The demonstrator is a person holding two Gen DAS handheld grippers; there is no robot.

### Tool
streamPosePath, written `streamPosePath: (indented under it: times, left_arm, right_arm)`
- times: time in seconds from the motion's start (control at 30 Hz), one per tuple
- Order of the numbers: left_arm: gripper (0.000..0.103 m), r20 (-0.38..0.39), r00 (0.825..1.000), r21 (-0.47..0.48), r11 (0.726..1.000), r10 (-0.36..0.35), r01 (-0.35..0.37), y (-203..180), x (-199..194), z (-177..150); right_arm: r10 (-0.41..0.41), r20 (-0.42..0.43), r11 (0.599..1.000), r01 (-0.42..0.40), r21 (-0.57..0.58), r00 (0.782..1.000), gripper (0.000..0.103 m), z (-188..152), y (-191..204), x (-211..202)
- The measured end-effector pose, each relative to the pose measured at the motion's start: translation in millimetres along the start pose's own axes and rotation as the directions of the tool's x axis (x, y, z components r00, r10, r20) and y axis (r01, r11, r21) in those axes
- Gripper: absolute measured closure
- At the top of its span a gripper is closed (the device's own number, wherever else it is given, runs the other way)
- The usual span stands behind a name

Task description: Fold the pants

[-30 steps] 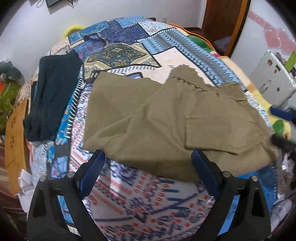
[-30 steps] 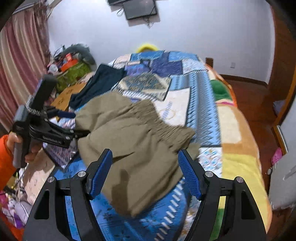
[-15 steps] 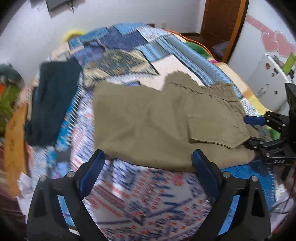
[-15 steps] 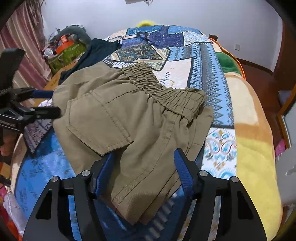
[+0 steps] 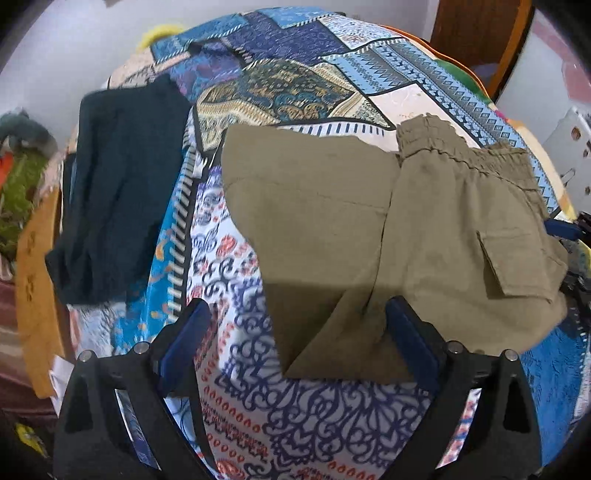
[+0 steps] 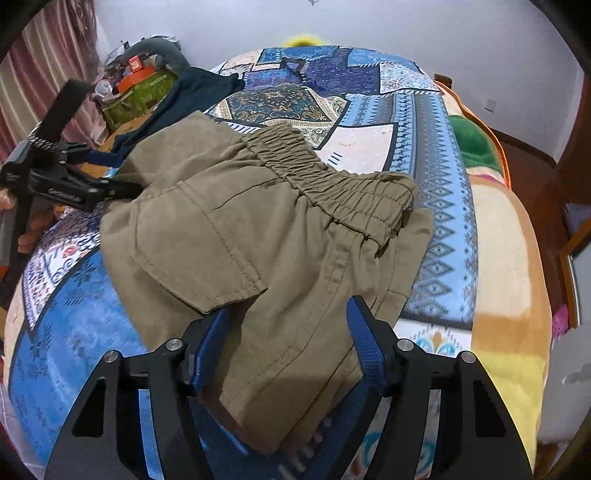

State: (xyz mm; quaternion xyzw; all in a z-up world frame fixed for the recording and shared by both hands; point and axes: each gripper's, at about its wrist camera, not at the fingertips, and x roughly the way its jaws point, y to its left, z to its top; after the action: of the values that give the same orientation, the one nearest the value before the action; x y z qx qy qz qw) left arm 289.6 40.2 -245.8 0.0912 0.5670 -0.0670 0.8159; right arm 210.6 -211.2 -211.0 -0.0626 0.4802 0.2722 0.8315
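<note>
Olive pants (image 5: 369, 229) lie folded on a patchwork bedspread (image 5: 295, 417), elastic waistband at the far right; they also show in the right wrist view (image 6: 266, 236), pocket flap up. My left gripper (image 5: 295, 343) is open, its blue pads either side of the pants' near corner, just above the cloth. It also shows in the right wrist view (image 6: 110, 173) at the pants' left edge. My right gripper (image 6: 288, 343) is open over the pants' near hem, which lies between its pads. Its blue tip shows in the left wrist view (image 5: 565, 229) at the right edge.
A dark navy garment (image 5: 118, 206) lies on the bed left of the pants. A wooden edge and clutter (image 5: 33, 277) lie off the bed's left side. A wooden door (image 5: 476, 33) stands at the far right. Boxes and a curtain (image 6: 140, 85) are at the far left.
Both grippers have moved in closer over the pants. The pants' near left corner now lies between the left gripper's pads, and the right gripper has narrowed over the hem.
</note>
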Motion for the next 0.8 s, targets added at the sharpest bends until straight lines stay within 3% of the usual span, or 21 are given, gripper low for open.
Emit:
streamPosePath:
  times: [0.23, 0.43, 0.6, 0.8]
  left_arm:
    - [0.005, 0.038, 0.999, -0.085, 0.996, 0.004, 0.0, 4, -17, -33]
    - [0.008, 0.097, 0.995, -0.076, 0.997, 0.029, -0.022, 1, -41, -42]
    - [0.009, 0.195, 0.981, -0.069, 0.998, 0.018, -0.004, 3, -70, -20]
    - [0.009, 0.23, 0.973, -0.026, 0.999, -0.032, 0.039, -5, -73, 27]
  right_arm:
    - [-0.018, -0.009, 0.999, 0.018, -0.027, 1.0, 0.048, 19, -8, 16]
    - [-0.011, -0.03, 1.0, 0.011, 0.006, 0.999, 0.047, 29, -13, 12]
    - [0.012, 0.012, 0.998, -0.012, 0.054, 1.0, 0.045, 36, -20, -12]
    - [0.019, 0.112, 0.996, -0.028, 0.08, 0.994, 0.045, 54, -20, -37]
